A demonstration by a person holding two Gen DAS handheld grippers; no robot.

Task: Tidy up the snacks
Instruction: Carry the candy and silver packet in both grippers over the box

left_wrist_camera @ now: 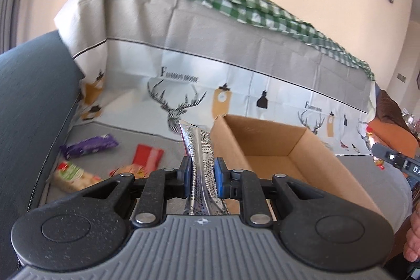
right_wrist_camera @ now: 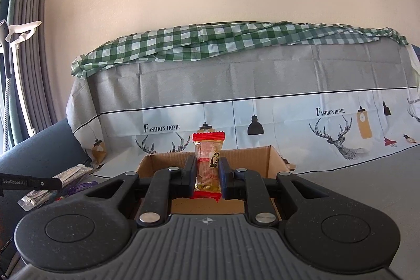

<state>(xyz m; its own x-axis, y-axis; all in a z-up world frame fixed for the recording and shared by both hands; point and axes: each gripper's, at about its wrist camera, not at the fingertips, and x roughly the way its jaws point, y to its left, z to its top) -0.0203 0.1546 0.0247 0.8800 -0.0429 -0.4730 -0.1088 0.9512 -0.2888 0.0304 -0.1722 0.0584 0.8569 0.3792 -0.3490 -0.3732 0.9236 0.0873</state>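
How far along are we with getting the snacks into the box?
Done: nothing visible yet; what shows of the cardboard box looks empty. In hand: the left gripper is shut on a silver packet; the right gripper holds a red-ended snack over the box. Left: a purple packet, red packet and green-labelled pack on the sofa cover.
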